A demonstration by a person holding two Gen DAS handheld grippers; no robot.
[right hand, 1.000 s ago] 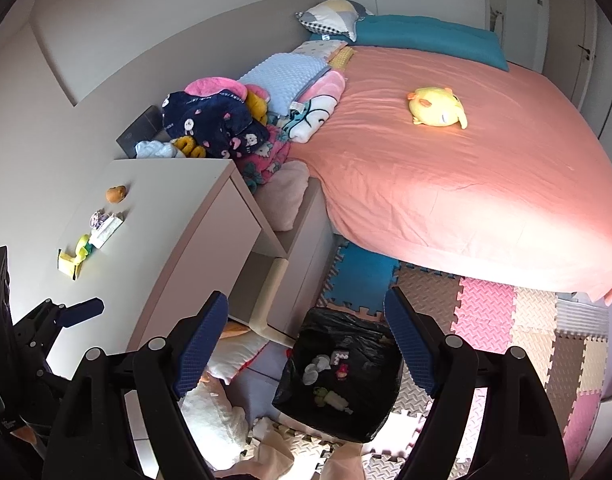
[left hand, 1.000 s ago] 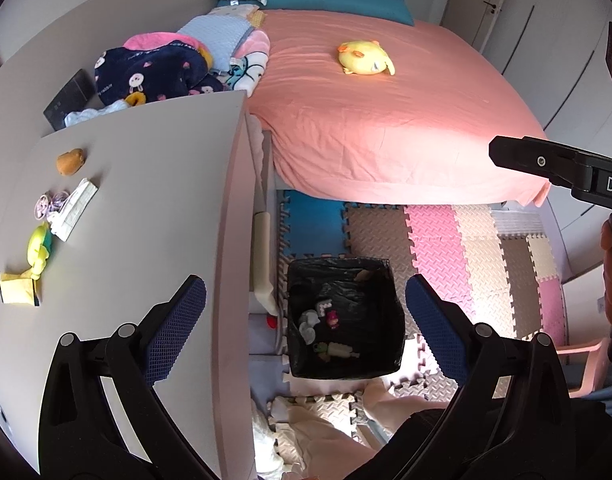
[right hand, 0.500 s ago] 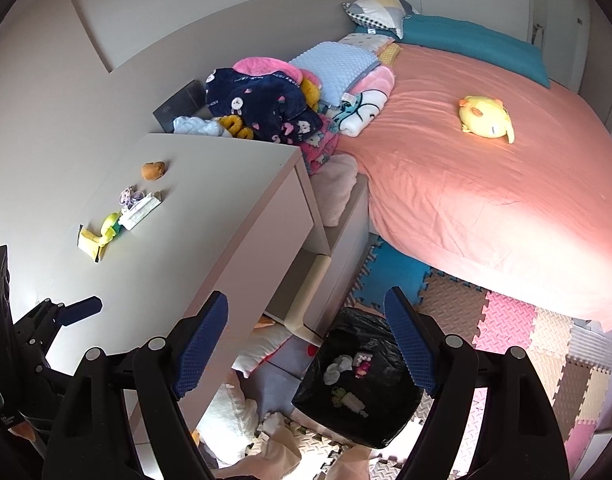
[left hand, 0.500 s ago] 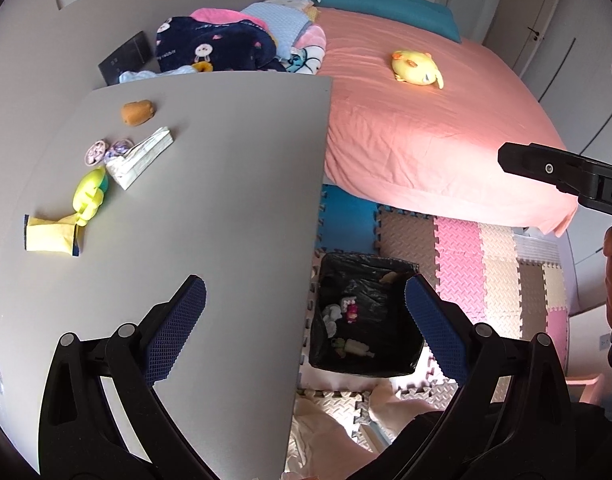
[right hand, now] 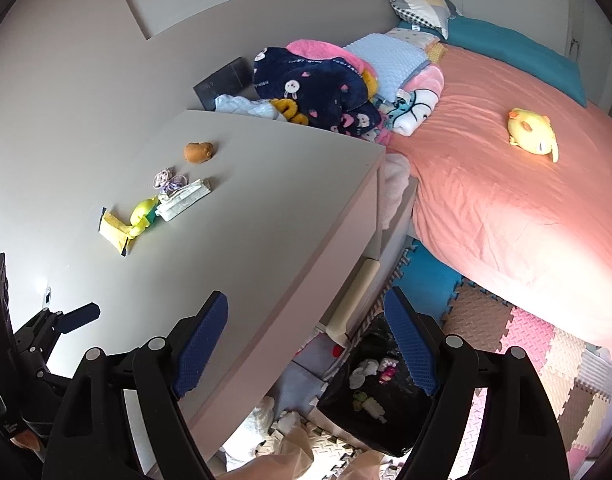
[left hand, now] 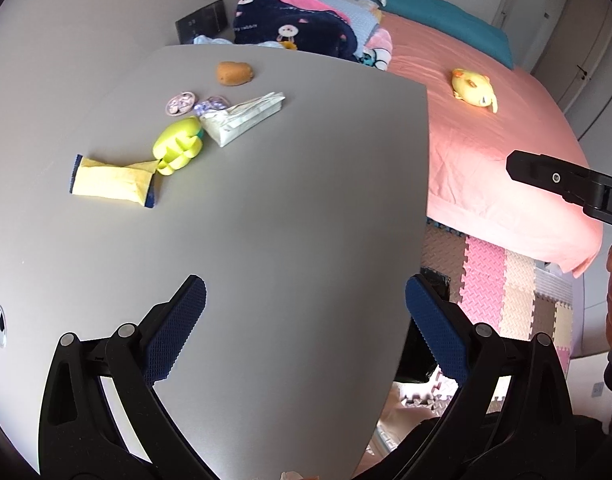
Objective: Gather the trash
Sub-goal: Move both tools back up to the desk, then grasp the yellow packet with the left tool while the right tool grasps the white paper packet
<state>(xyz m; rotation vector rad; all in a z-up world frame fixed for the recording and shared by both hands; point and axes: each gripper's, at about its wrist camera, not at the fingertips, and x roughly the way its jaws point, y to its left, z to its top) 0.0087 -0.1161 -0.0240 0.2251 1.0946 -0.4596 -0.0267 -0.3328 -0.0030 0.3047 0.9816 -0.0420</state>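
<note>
my left claw (left hand: 306, 320) is spread wide and holds nothing, hanging over the near part of the table (left hand: 285, 220). my right claw (right hand: 306, 340) is spread too, empty, above the table's edge and the bin (right hand: 370, 412) on the floor beside the table. the trash sits in a cluster on the far side of the table: a yellow wrapper (left hand: 111, 180) nearest me, a green toy (left hand: 177, 144) touching it, a white packet (left hand: 245, 118) just beyond, small purple bits (left hand: 181, 102) beside that, and a brown lump (left hand: 233, 73) farthest back. the bin already has a few scraps in it. a yellow plush (right hand: 532, 134) lies on the bed (right hand: 506, 200), well apart from the table.
</note>
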